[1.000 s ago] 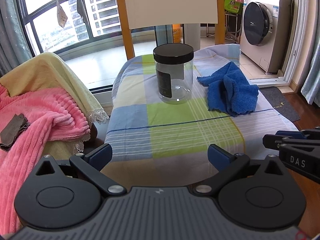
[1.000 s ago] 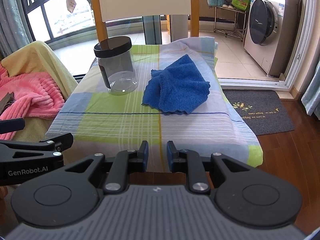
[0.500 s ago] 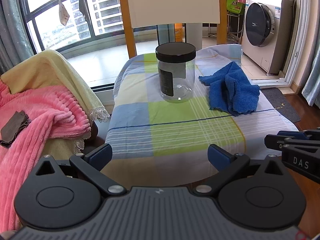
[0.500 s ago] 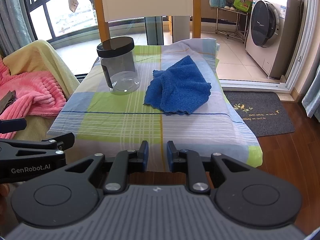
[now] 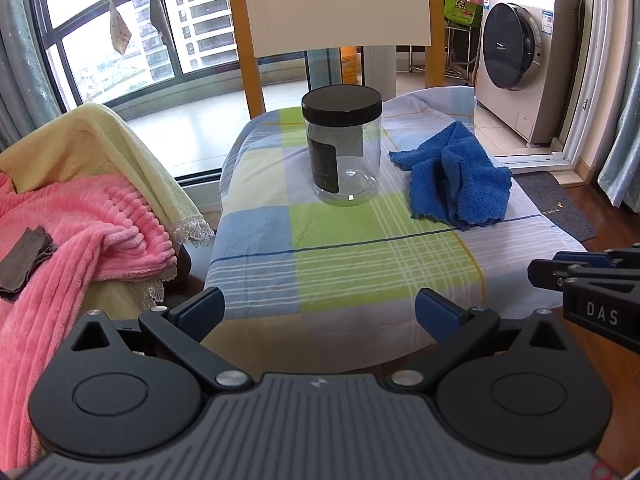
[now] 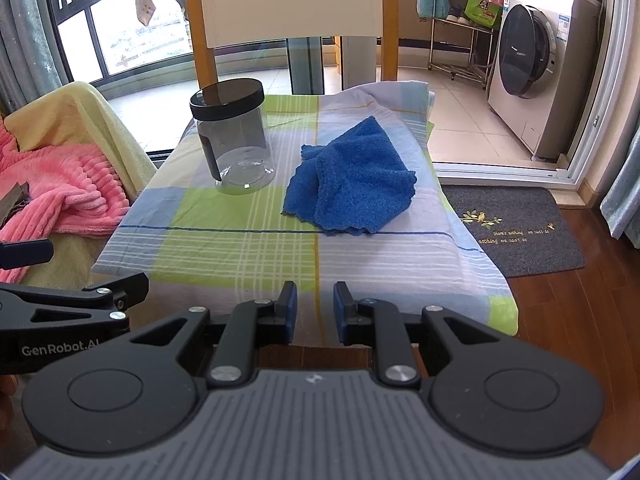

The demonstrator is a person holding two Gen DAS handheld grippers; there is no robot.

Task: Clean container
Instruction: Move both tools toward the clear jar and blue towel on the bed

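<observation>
A clear plastic jar (image 5: pixel 345 156) with a black lid stands upright on the checked cloth of a table (image 5: pixel 360 264); it also shows in the right wrist view (image 6: pixel 236 148). A crumpled blue towel (image 5: pixel 456 176) lies to its right, and shows in the right wrist view (image 6: pixel 352 184). My left gripper (image 5: pixel 320 308) is wide open and empty at the table's near edge, in line with the jar. My right gripper (image 6: pixel 315 312) is nearly shut with a narrow gap, empty, at the near edge in front of the towel.
A chair draped with pink and yellow blankets (image 5: pixel 80 216) stands left of the table. A wooden chair back (image 5: pixel 336 8) rises behind the jar. A washing machine (image 6: pixel 544 76) and a doormat (image 6: pixel 516 228) are to the right on the floor.
Both grippers have come slightly closer to the table; the jar and towel look a little larger. Neither jaw has changed its opening.
</observation>
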